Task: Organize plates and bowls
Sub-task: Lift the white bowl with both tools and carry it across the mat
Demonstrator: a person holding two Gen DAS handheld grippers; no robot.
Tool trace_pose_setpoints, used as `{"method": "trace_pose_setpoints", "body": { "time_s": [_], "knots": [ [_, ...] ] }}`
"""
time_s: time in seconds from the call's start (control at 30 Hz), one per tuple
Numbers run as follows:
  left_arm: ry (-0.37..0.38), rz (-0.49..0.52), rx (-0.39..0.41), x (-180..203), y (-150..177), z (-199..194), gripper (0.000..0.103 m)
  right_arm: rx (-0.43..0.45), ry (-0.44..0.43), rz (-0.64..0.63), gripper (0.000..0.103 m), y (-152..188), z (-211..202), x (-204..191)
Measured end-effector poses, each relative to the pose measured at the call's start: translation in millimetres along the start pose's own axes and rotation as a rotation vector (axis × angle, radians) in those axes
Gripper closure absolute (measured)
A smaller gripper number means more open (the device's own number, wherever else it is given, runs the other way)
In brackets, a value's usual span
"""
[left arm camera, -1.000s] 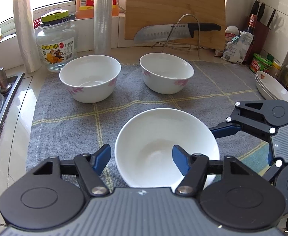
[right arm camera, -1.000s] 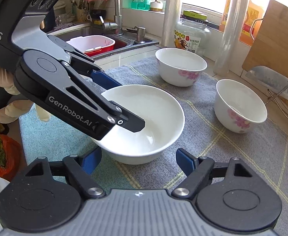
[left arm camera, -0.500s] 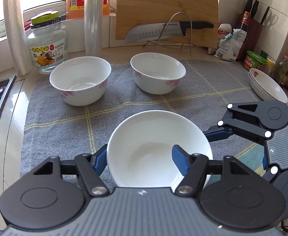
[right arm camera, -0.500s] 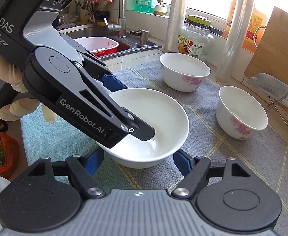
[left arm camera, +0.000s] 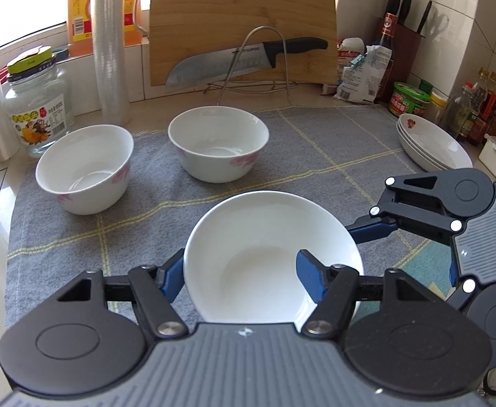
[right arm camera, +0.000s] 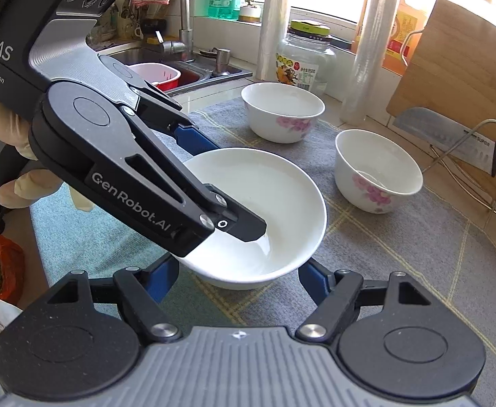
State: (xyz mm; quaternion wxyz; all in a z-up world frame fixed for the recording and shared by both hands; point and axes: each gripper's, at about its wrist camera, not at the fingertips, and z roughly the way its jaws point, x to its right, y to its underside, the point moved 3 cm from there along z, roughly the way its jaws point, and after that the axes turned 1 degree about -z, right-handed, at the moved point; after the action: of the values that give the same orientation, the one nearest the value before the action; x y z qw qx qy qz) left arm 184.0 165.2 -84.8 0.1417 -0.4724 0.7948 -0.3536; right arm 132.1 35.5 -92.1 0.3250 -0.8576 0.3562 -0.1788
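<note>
Landmark: the wide white bowl point(left arm camera: 271, 254), sitting low on the grey cloth point(left arm camera: 78, 237) that is covering the surface.
Left gripper point(left arm camera: 241, 274): clamping the wide white bowl's near rim, one blue finger outside the wall and the other inside.
Right gripper point(right arm camera: 237, 278): gripping the same bowl from its other side, a blue finger pressing on each flank of the base; its jaws have just been closing on it.
Person's hand point(right arm camera: 17, 169): gloved, holding the left gripper's handle.
Left flowered bowl point(left arm camera: 85, 168): standing upright beyond the wide white bowl, to its far left, well apart.
Right flowered bowl point(left arm camera: 218, 144): standing beyond the wide white bowl, just beside the left flowered bowl.
Stacked plates point(left arm camera: 432, 144): lying off the cloth, far right of the wide white bowl.
Knife point(left arm camera: 244, 59): resting on a wire rack behind the flowered bowls, against a cutting board point(left arm camera: 241, 17).
</note>
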Motion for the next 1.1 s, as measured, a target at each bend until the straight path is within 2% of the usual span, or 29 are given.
{"method": "trace_pose_setpoints", "body": {
  "time_s": [0.67,1.1],
  "knots": [
    [0.139,0.133,0.0,77.2,-37.1,45.6,0.036,-0.045,0.134,0.108,0.022,47.6,-41.5,63.5],
    [0.189,0.17,-0.02,101.4,-49.2,74.3,0.036,-0.082,0.155,0.168,0.022,66.6,-44.9,92.3]
  ]
}}
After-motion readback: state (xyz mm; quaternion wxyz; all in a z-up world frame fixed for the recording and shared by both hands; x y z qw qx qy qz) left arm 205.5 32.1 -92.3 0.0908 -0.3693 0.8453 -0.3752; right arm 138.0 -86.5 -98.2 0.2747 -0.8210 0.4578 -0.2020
